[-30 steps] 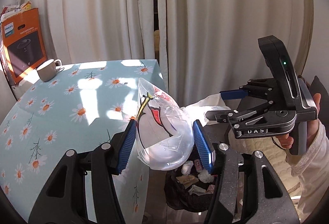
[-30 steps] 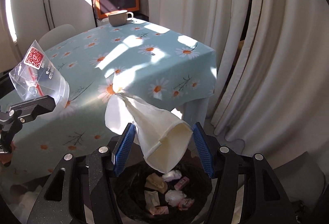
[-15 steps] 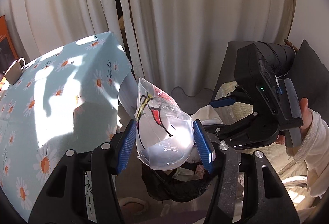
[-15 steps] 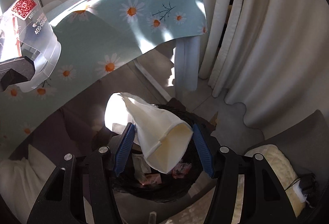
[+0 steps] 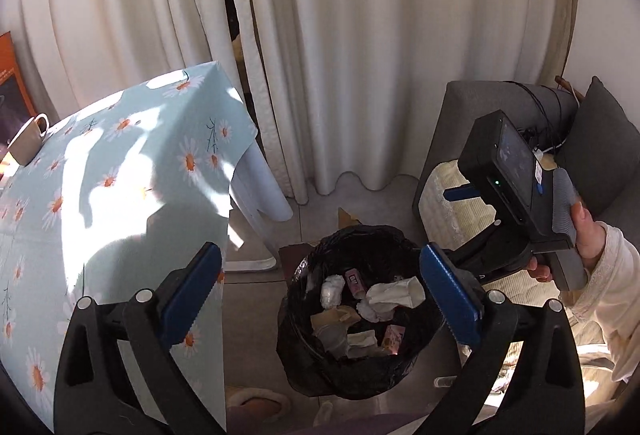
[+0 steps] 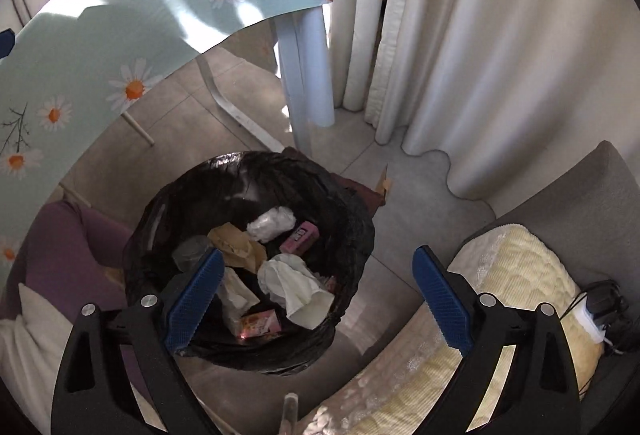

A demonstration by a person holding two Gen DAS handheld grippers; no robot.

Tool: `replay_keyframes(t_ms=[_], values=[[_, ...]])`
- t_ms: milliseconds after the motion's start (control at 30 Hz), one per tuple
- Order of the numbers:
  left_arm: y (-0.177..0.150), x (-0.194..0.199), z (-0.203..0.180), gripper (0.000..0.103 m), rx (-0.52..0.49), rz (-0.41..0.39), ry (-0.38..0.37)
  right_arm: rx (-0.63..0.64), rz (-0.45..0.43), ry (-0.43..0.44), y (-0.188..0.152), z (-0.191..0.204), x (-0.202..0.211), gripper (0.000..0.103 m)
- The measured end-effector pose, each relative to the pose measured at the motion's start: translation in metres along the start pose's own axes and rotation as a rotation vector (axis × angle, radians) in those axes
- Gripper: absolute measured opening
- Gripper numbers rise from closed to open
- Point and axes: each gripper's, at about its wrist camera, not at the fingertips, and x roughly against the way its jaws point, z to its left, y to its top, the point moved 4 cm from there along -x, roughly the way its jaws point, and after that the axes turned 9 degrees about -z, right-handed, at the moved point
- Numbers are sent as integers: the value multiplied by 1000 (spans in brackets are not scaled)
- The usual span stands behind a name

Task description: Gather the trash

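Observation:
A bin lined with a black bag (image 5: 348,235) stands on the floor beside the table, holding several scraps. My left gripper (image 5: 320,287) hangs over it, its jaws opening with nothing between them. My right gripper (image 6: 318,275) is also above the bin (image 6: 256,163), jaws opening and empty. A white paper cone (image 6: 296,287) lies on top of the scraps, seen too in the left wrist view (image 5: 392,293). A clear plastic packet (image 6: 188,253) rests at the bin's left side. A hand holds the right gripper's body (image 5: 516,187) at the right of the left wrist view.
The table with a daisy-print cloth (image 5: 120,175) bears a mug (image 5: 28,143); its white leg (image 6: 308,75) stands close behind the bin. A grey sofa with a cream throw (image 6: 516,275) is on the right, a purple cushion (image 6: 60,247) on the left, curtains behind.
Both grippers have opened. The clear packet has left the left gripper and the paper cone the right one, and both now lie in the bin. The right gripper has sunk closer to the bin.

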Motion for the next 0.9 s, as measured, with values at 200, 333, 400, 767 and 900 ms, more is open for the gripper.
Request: replay_keyframes(t_ms=[200,333,400,767,900], values=[[12,42,26,97,52,-101,22,77,-151,74,50,32,38,91],[13,81,51,97,77,-178,128,169,-279,160,93,74,72,91],[12,104,63,97,82,-219,184,211,-337,223,113,99,89,91],[-41,237,153,97,277,-314,527,335,-496,578,196,240,138,95],[-72,276,178,97,316,-286,737,379,-447,717,208,302,135,95]])
